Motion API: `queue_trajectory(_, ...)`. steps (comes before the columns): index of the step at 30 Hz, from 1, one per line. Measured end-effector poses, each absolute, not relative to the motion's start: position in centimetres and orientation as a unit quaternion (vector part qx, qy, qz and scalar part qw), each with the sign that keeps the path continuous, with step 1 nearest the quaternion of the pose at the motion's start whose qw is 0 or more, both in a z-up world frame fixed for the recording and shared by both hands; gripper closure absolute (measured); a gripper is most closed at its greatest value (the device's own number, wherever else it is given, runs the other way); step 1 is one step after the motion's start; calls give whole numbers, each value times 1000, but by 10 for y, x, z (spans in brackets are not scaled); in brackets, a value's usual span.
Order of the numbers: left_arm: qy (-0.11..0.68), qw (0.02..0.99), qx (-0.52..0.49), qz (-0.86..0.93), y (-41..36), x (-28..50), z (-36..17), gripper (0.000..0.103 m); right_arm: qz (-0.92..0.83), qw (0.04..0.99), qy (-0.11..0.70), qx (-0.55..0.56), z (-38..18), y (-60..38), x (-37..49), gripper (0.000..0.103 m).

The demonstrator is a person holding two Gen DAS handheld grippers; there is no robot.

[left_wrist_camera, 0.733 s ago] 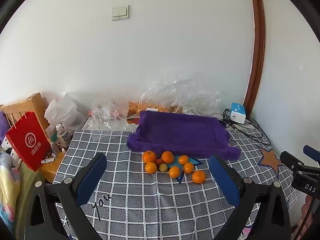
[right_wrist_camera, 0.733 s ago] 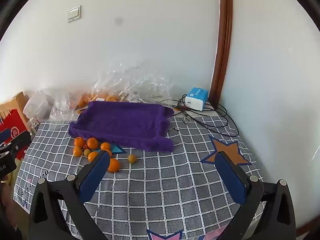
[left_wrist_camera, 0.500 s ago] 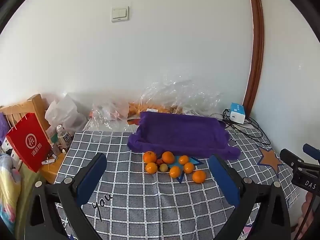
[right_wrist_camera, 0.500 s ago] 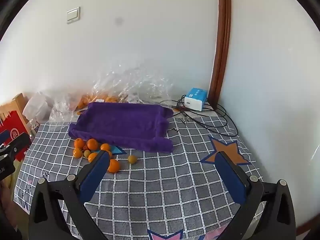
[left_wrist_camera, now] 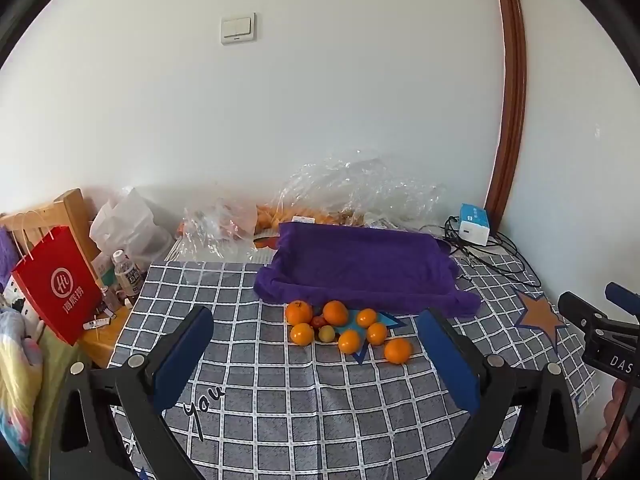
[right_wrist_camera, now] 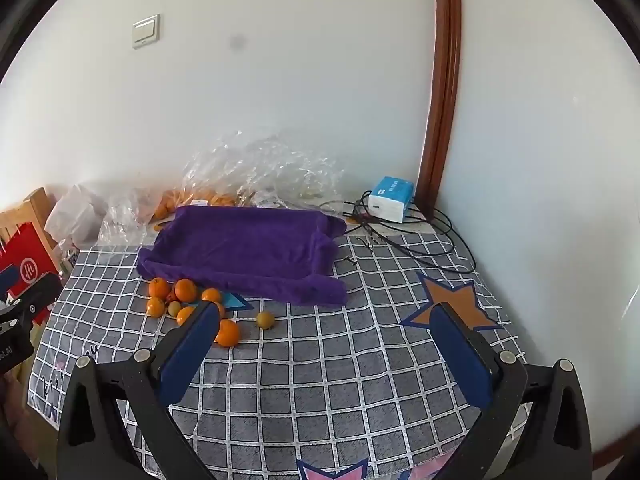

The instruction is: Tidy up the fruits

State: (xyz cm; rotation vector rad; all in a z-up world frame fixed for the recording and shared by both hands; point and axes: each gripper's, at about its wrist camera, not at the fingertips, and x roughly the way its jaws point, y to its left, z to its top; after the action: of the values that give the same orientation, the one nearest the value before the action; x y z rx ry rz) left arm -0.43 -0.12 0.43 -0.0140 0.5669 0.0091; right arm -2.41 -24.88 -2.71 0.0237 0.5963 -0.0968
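Hovering with jaws wide apart and empty over the checked tablecloth (left_wrist_camera: pixel 320 400), the left gripper (left_wrist_camera: pixel 316 356) and the right gripper (right_wrist_camera: pixel 324 344) both face the oranges (left_wrist_camera: pixel 336 313) clustered mid-frame, just below the purple tray (left_wrist_camera: pixel 360 268) near the wall
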Motion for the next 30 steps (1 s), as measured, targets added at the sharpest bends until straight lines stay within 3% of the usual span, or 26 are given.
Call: queue_trajectory(30, 281, 960, -8, 4, 0, -7, 1, 0, -44, 958, 284, 16, -27, -245, -30, 0)
